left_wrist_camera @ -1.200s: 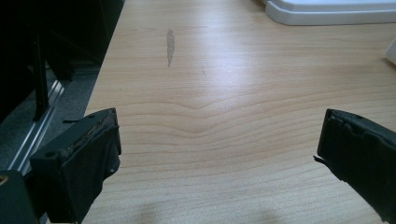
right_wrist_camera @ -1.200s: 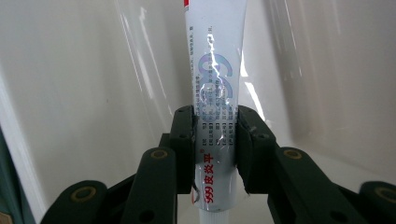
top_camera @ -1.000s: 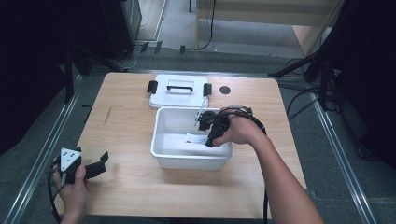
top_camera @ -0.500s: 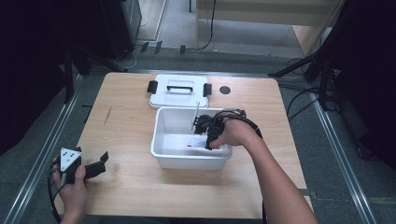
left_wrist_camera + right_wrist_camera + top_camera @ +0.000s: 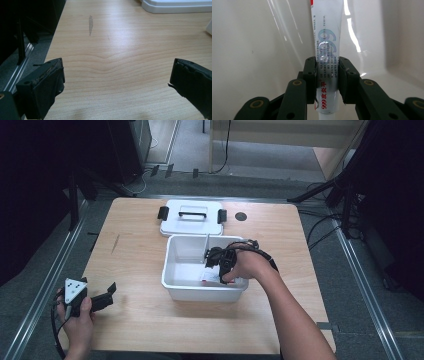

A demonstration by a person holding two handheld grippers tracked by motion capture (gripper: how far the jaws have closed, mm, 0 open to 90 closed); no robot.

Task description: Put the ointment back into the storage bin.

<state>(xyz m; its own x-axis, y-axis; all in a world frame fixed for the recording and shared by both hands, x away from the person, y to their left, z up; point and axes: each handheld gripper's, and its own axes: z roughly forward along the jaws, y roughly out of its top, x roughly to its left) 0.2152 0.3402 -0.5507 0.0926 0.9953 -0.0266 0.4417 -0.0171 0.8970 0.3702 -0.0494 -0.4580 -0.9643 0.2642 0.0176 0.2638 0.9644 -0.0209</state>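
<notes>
The right gripper (image 5: 327, 72) has its black jaws closed tight on a white squeeze tube with blue and red print (image 5: 325, 50), the pads pressing both its sides inside the white rectangular plastic bin (image 5: 186, 255). Glossy bin walls stand close around the fingertips. The tube's long axis runs straight ahead from the jaws. The left gripper (image 5: 117, 82) has its jaws spread wide over bare light wooden table (image 5: 112, 37), holding nothing. Beyond the bin lies a white lid with black latches (image 5: 192, 217).
</notes>
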